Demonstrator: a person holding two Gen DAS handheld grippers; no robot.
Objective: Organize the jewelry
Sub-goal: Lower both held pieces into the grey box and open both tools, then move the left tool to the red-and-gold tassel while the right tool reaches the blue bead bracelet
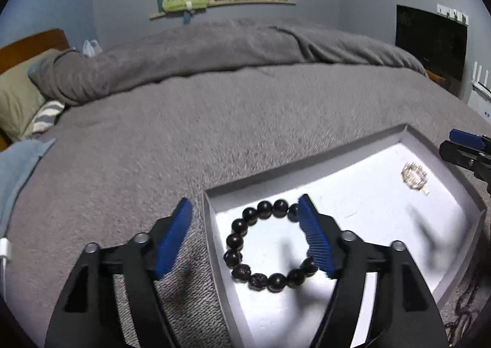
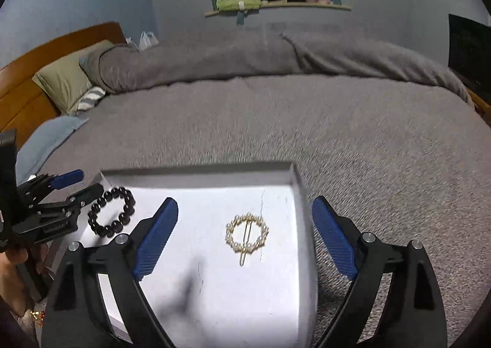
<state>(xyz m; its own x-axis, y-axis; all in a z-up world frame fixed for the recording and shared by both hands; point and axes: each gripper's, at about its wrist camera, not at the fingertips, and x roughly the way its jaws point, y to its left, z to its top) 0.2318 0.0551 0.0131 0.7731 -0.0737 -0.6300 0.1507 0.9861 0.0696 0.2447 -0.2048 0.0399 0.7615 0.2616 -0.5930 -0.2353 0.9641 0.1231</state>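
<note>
Both wrist views close above white box (image 1: 411, 133), angled down across grey bed (image 1: 214, 120) toward curtained far wall. Left view over box's left end, right view over right. Shared: box, bed, windowsill.

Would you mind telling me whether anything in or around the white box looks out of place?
Nothing stands out: the dark bead bracelet and the pearl hair clip lie flat, apart, inside the white box on the grey blanket.
</note>
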